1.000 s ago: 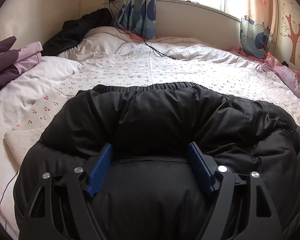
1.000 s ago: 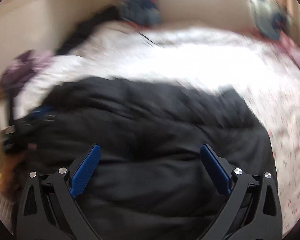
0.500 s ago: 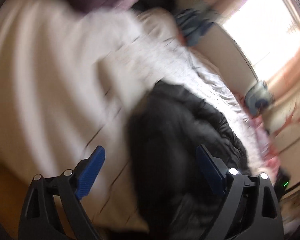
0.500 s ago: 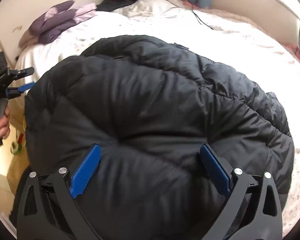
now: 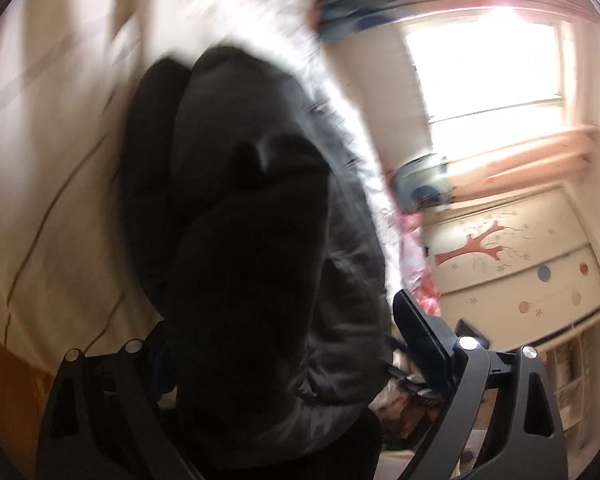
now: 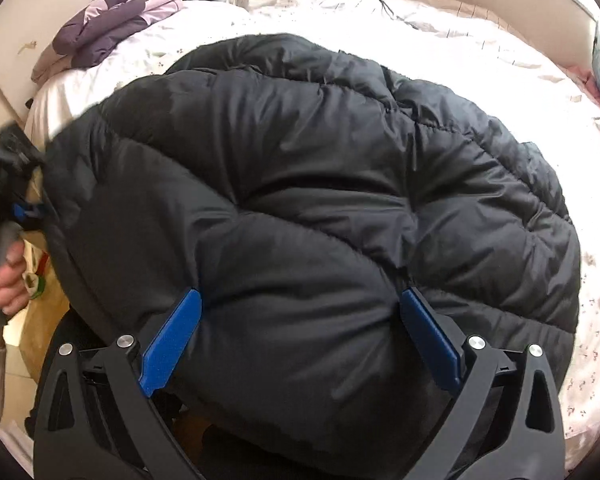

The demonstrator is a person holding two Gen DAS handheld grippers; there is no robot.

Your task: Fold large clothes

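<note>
Left view's jacket (image 5: 260, 240) (motion-blurred)

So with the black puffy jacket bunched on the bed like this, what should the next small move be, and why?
Probably close the right gripper on the bulge of the jacket between its fingers: they straddle that fold, wide apart. The left gripper sits at the jacket's left edge, its view too blurred to judge.

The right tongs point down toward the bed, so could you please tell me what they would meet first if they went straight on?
The black jacket. Its puffy bulk already bulges between the right tongs, whose jaws stand wide, so going on would probably press them straight into the padding. Whether the pads already touch it is unclear.
</note>
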